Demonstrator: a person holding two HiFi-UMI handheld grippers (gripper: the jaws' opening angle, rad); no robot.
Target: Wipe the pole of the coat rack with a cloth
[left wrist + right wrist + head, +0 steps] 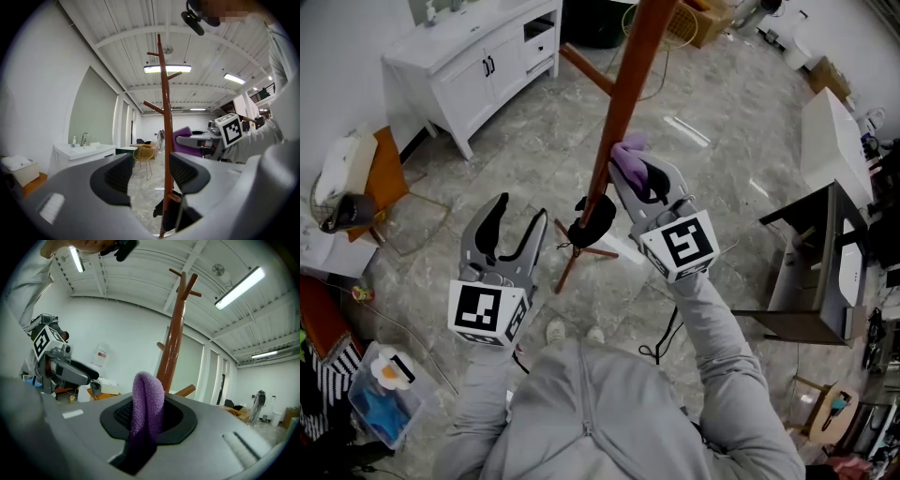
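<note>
The tall reddish-brown wooden coat rack pole [623, 103] stands on the floor between the two grippers. The left gripper [517, 212] is to its left and apart from it, with nothing between its spread jaws. The right gripper [628, 171] is at the pole's right side, clamping a purple terry cloth [630, 153] that touches the pole. A white wooden cabinet [478, 47] stands behind, to the left.
</note>
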